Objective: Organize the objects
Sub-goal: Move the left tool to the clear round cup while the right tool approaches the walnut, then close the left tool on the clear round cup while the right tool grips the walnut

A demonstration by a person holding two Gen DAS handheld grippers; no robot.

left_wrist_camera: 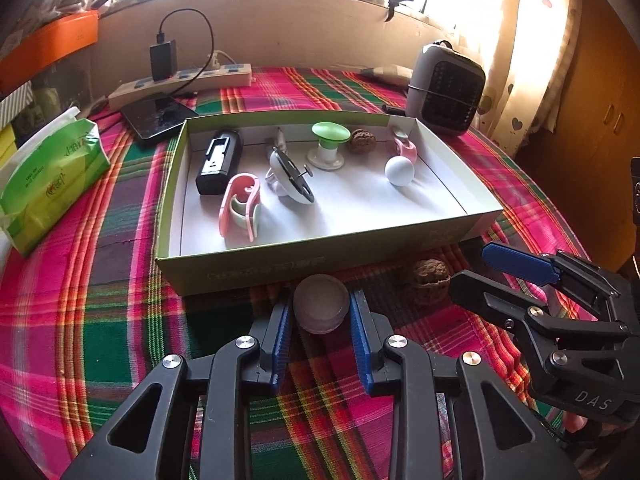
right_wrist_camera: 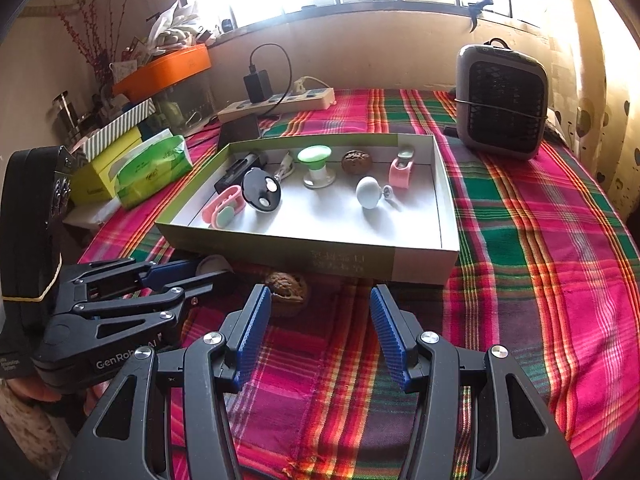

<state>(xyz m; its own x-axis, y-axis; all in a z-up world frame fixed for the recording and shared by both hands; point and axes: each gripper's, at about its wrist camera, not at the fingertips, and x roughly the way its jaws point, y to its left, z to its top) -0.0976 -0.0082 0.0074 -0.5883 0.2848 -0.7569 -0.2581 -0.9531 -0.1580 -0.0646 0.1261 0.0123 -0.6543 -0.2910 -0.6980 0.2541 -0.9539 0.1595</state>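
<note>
A greyish ball [left_wrist_camera: 322, 304] lies on the plaid cloth just in front of the green cardboard box [left_wrist_camera: 280, 274]. My left gripper [left_wrist_camera: 321, 322] is shut on it, a blue pad against each side. A walnut [left_wrist_camera: 430, 280] sits on the cloth to the right of the ball. My right gripper [right_wrist_camera: 320, 294] stands open and holds nothing, with the walnut [right_wrist_camera: 286, 290] just beyond its left fingertip. The right wrist view shows the left gripper [right_wrist_camera: 209, 271] at the lower left, the ball [right_wrist_camera: 216, 263] mostly hidden by its fingers. Inside the box [right_wrist_camera: 320, 258] are several small items, among them a white ball [right_wrist_camera: 368, 192] and another walnut [right_wrist_camera: 357, 161].
A green tissue pack [left_wrist_camera: 52, 176] lies left of the box. Behind it are a dark phone [left_wrist_camera: 158, 114] and a power strip [left_wrist_camera: 180, 82] with a charger plugged in. A grey heater [right_wrist_camera: 502, 100] stands at the back right. The round table drops off to the right.
</note>
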